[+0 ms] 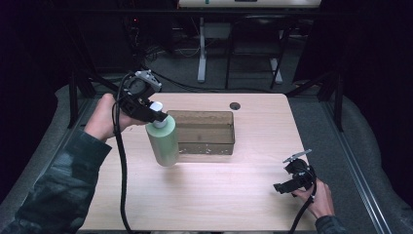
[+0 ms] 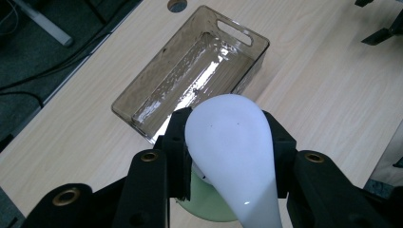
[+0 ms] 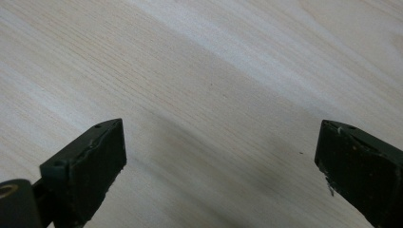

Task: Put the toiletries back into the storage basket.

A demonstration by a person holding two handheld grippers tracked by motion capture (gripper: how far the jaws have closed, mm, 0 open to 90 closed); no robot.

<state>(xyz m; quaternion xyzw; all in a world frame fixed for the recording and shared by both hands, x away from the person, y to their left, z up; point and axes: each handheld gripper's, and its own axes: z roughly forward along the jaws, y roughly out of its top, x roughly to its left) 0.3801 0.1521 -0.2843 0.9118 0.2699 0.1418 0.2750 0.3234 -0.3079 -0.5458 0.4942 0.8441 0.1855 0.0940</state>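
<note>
The left gripper has its fingers clamped on the white cap of a green bottle, at the tray's nine o'clock. The right gripper, fingers apart, hovers over the worktop at five o'clock.

Table — pale wood grain, rounded corners, one round cable hole near the far edge. A smoky clear bin is set on it toward the far side, long side across, with handle slots cut in its end walls; in the left gripper view its bottom is seen bare and glossy. A green bottle is seen just left of the bin — whether its base rests on the wood cannot be told. Bare wood is seen in the right gripper view.
</note>
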